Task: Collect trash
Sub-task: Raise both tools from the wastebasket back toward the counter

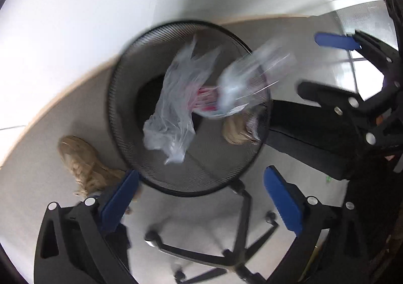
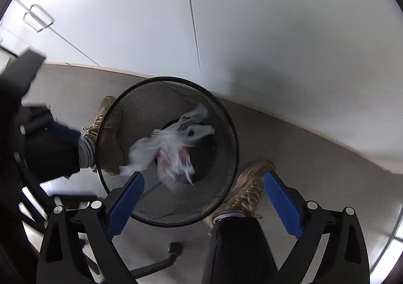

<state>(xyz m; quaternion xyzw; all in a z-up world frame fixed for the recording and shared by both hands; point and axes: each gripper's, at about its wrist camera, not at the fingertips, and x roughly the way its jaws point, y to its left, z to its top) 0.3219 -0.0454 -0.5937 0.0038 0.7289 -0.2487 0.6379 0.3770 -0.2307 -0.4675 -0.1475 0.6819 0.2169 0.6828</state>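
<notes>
Grey floor against white cabinet fronts; black wire-mesh wastebasket (image 1: 189, 117) standing on it. I have left tongs (image 1: 201, 206) and right tongs (image 2: 204, 198) both spread, nothing between them. Crumpled clear plastic bag (image 1: 171, 117) is mid-air inside the basket mouth: light, limp, slippery; I would pinch a bunched fold. Left view alone shows a blurred clear wrapper (image 1: 249, 77) beside it; right view shows tan shoes (image 2: 249, 188).
</notes>
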